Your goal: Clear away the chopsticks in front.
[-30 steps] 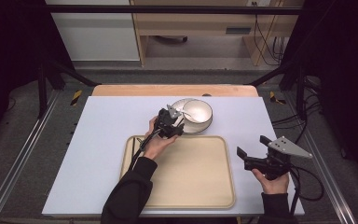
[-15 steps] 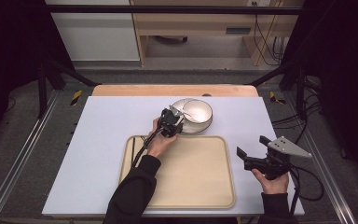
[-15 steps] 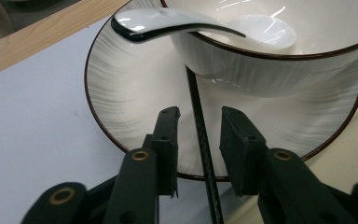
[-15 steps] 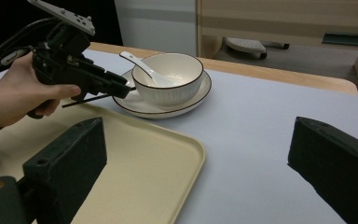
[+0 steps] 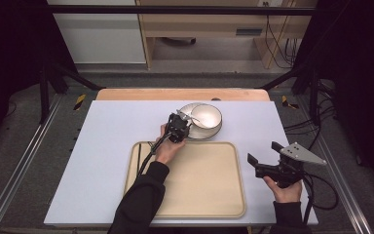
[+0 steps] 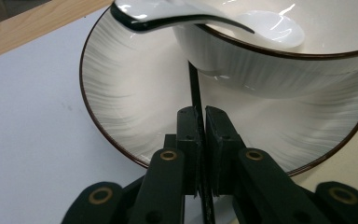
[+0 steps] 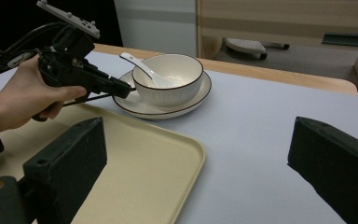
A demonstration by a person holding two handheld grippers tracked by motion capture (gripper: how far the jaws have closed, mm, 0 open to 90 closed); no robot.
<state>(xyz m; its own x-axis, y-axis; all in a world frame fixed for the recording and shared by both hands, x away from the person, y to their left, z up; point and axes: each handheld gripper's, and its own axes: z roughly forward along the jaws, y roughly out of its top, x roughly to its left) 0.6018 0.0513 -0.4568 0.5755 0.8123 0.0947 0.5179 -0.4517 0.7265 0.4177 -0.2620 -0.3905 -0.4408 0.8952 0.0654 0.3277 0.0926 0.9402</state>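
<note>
Centrally placed toward the far side of the lilac worktop (image 5: 102, 161): white bowl (image 5: 205, 116) on a ribbed plate (image 6: 121, 107), white spoon (image 7: 142, 68) leaning inside. Clamped between the left gripper (image 6: 200, 122) jaws at the plate's near rim, a thin dark rod (image 6: 195, 88), far end hidden under the bowl, identity unclear. Just beside, a beige tray (image 5: 209, 190), partly covered by a sleeve. Off right, right gripper (image 5: 265, 157) held above the worktop, jaws wide apart, empty.
</note>
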